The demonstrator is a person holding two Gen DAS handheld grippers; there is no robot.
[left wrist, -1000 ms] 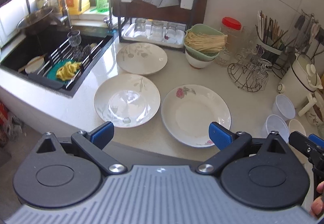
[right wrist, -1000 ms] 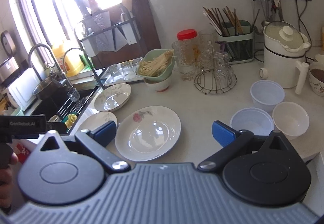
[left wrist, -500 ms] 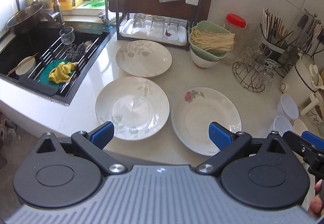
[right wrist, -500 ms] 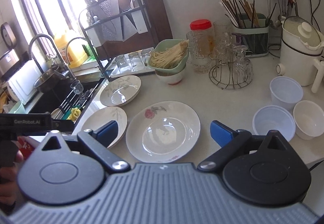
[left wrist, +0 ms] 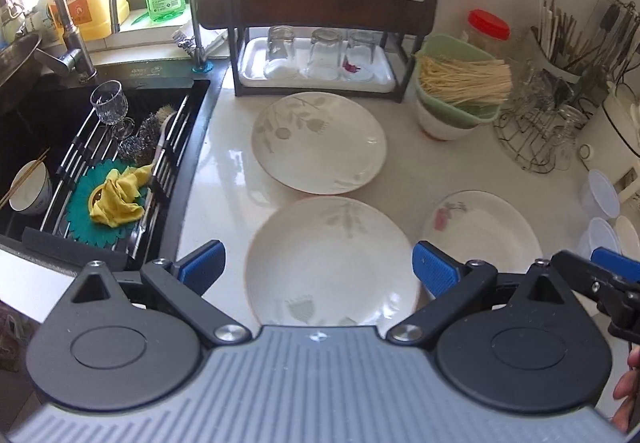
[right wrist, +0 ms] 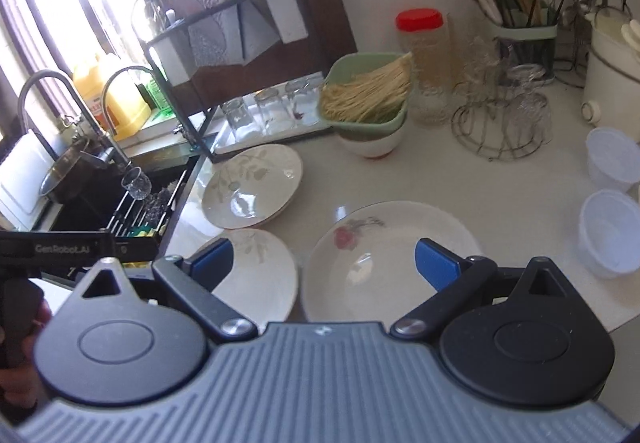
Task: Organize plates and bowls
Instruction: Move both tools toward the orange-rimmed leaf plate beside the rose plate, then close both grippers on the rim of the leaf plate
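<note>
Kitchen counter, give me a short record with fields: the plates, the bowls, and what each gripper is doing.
plates: near leaf plate, far leaf plate, rose plate, all flat on the counter, unstacked
bowls: three plastic bowls at right; green bowl of noodles nested in a white bowl
left gripper: open, over near leaf plate
right gripper: open, holding nothing

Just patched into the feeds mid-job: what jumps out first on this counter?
Three white plates spread flat on the counter: a leaf-print plate near the glass rack, a second leaf-print plate right in front of the open left claw, and a rose-print plate before the open right claw. Behind them, a green bowl of dry noodles sits stacked on a white bowl, and white plastic bowls cluster at the right edge.
</note>
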